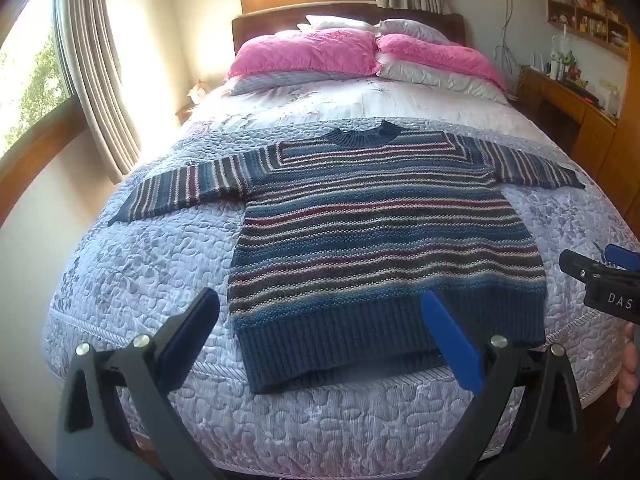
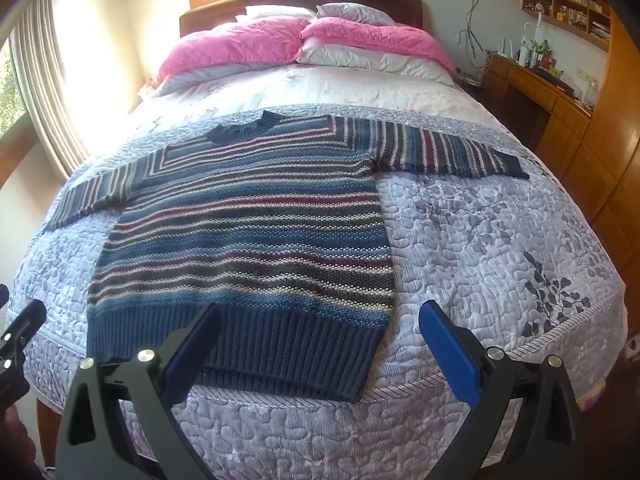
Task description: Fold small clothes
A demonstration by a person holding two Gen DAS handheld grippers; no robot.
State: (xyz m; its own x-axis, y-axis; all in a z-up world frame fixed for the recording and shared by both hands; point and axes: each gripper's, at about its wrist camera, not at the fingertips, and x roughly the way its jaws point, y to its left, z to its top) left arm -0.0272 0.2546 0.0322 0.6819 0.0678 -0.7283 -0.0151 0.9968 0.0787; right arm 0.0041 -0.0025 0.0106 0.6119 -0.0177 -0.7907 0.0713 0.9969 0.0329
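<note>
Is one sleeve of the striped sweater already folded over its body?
No, both sleeves of the striped sweater lie spread out flat on the quilt.

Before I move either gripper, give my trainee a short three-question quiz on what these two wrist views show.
1. True or false: the striped sweater lies flat on the quilt with both sleeves spread out to the sides.
2. Multiple choice: the left gripper and right gripper are A) both shut on the hem, B) both open and holding nothing, C) one open, one shut.
3. Fill in: the ribbed hem is at the foot of the bed, so the collar points toward the pink ____.

Key: 1 true; 2 B; 3 pillows.
</note>
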